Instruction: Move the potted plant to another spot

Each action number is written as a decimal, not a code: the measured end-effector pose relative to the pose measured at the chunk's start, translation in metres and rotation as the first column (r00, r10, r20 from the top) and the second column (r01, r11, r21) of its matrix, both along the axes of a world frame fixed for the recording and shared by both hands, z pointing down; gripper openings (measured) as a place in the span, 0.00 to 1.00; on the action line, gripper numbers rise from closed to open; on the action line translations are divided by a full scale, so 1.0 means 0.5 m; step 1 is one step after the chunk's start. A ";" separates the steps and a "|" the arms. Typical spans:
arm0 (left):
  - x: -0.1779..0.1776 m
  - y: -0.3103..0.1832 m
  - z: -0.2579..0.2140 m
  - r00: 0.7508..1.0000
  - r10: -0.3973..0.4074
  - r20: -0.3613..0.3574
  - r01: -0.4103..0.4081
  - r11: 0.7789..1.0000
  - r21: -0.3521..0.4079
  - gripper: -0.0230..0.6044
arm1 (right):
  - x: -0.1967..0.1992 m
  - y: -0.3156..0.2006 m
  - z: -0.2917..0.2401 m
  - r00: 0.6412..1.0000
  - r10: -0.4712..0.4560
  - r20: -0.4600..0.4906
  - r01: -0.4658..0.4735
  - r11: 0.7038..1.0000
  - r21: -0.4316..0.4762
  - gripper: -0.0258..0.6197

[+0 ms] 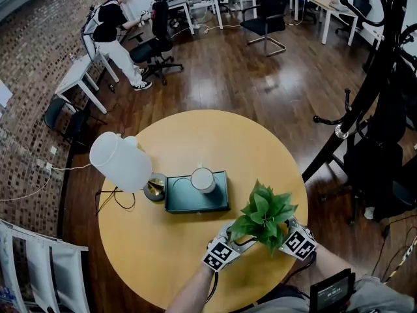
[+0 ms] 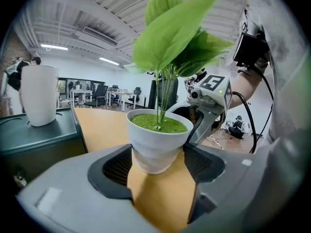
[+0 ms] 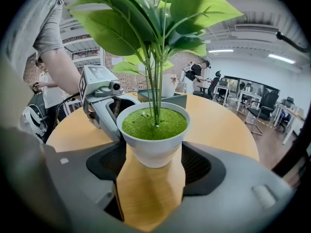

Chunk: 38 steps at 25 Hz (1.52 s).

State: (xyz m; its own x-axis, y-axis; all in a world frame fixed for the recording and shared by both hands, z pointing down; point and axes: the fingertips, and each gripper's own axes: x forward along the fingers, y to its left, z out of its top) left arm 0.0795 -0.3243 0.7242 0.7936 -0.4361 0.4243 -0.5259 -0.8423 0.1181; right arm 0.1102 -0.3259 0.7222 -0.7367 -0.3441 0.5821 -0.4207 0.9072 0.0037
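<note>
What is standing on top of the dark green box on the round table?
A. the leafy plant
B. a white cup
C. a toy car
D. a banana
B: a white cup stands on the dark green box, while the potted plant is off to one side of it, nearer the table's edge.

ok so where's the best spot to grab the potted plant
Probably the white pot wall, just under the rim, coming in low from the side. It tapers downward, so the wider rim stops slipping, and the leaves block any approach from above.
</note>
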 end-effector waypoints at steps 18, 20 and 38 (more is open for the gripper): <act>-0.054 0.062 -0.064 0.978 -0.207 -0.034 0.206 0.978 -0.022 0.59 | 0.054 0.027 -0.054 0.997 0.071 0.043 -0.072 0.997 0.009 0.63; -0.064 0.082 -0.086 0.967 -0.247 -0.061 0.246 0.969 -0.020 0.56 | 0.065 0.042 -0.077 0.995 0.088 0.054 -0.089 0.996 0.017 0.63; -0.087 0.341 -0.278 0.926 -0.334 -0.178 0.359 0.924 0.132 0.12 | 0.065 0.279 -0.279 0.941 0.260 0.216 -0.293 0.946 0.140 0.33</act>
